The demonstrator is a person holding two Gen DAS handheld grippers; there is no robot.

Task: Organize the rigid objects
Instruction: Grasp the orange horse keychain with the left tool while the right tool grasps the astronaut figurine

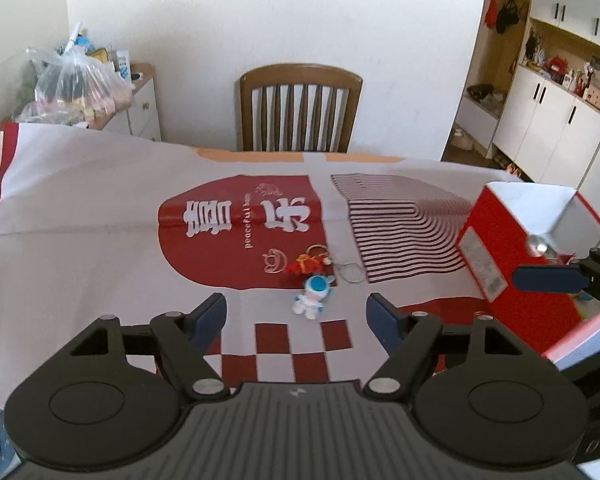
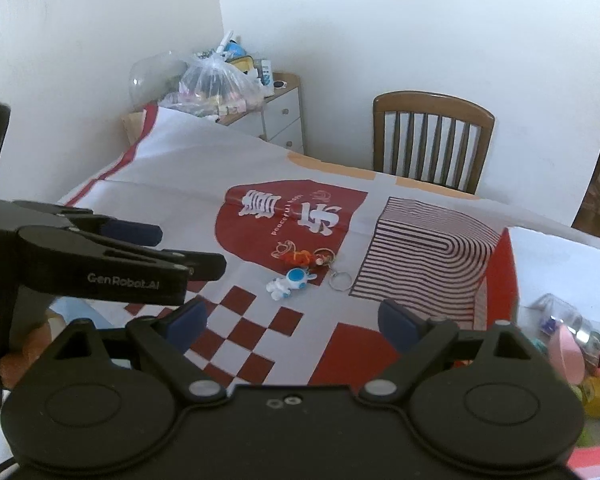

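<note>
A: What lies on the table (image 1: 80, 216), and where?

B: A white-and-blue astronaut figure (image 1: 311, 297) lies near the middle of the printed cloth (image 1: 100, 184), just beyond the checkered patch. Touching it on the far side are a red charm (image 1: 306, 266) and a wire key ring (image 1: 350, 270).

A: And the red box (image 1: 512, 248)?

B: It stands open at the table's right edge; in the right wrist view small items show inside, blurred.

A: State of the 2 grippers?

B: The left gripper (image 1: 296, 316) has its jaws spread wide with nothing between them, the figure lying ahead of the gap. The right gripper (image 2: 292, 320) is likewise wide apart and holds nothing

A: Beyond the table?

B: 1 wooden chair (image 1: 300, 108) at the far edge
</note>
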